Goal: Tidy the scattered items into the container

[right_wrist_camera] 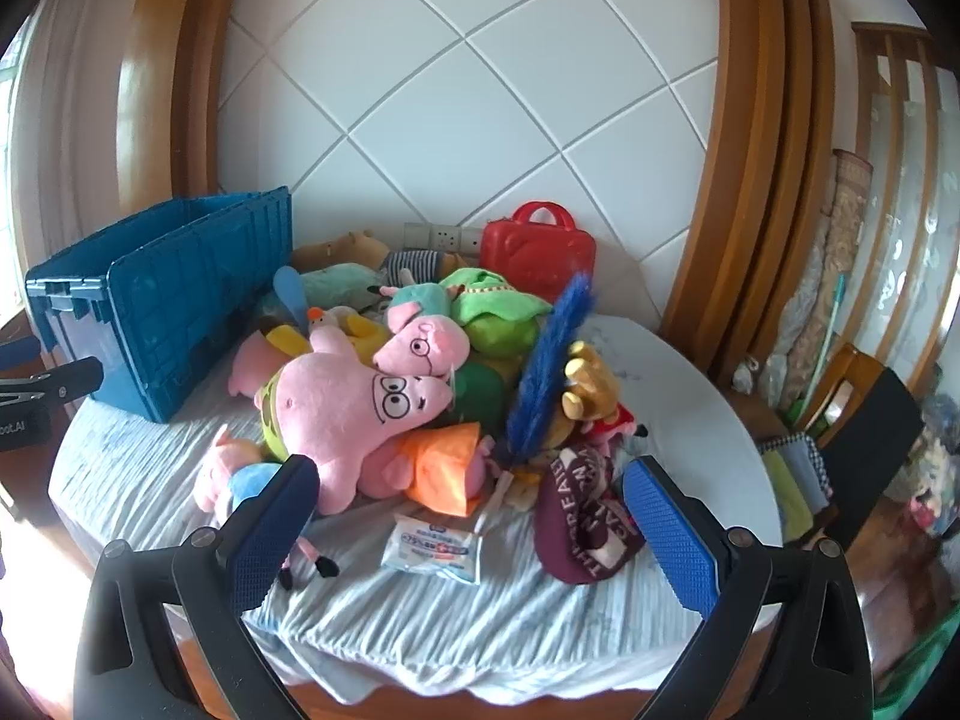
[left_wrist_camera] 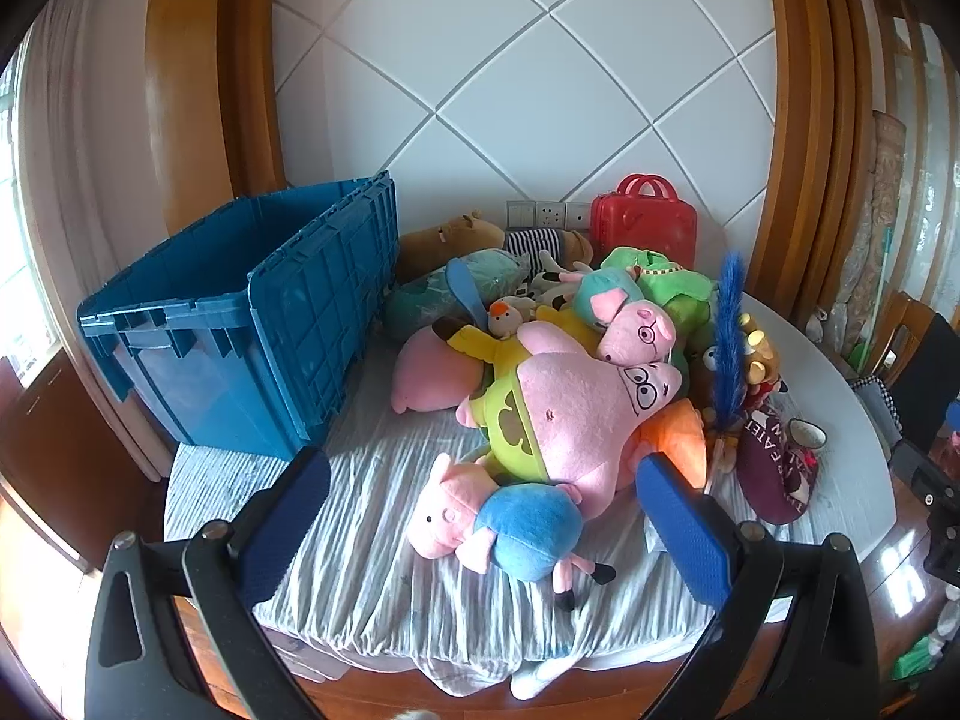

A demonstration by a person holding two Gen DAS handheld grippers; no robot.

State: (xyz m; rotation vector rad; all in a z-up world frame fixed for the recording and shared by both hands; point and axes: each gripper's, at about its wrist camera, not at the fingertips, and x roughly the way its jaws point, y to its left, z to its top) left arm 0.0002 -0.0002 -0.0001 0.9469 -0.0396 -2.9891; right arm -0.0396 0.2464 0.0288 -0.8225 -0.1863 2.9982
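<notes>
The deep blue ribbed plastic crate (left_wrist_camera: pixel 252 324) stands open at the left rear of the round white table (right_wrist_camera: pixel 690 384), on the rumpled pale blue-grey striped cloth (left_wrist_camera: pixel 372 540) that covers most of the top. What shows of the crate's interior appears bare, though its floor is largely hidden from both views. Outside it, heaped just beside its right wall, lie the soft toys: a large pink star-shaped plush with drawn spectacles (left_wrist_camera: pixel 576 414), a small pink pig plush in a blue top (left_wrist_camera: pixel 498 516) at the near edge of the heap, a second pink pig plush wearing glasses (right_wrist_camera: pixel 420 348), a green plush (right_wrist_camera: pixel 492 312), an orange-clad plush (right_wrist_camera: pixel 447 468), a blue feather-like duster (right_wrist_camera: pixel 549 366) and a maroon lettered fabric piece (right_wrist_camera: pixel 582 510). A flat white packet of wipes (right_wrist_camera: pixel 435 546) lies apart on the cloth in front. A red hard-shell case with handle (left_wrist_camera: pixel 642 216) stands at the rear against the wall. The left gripper (left_wrist_camera: pixel 480 504) and right gripper (right_wrist_camera: pixel 468 498) both hover short of the heap, jaws spread wide and holding nothing. Judgement: as far as the crate's inside shows, the bulk of the tidying remains, since every visible item lies outside the container.
</notes>
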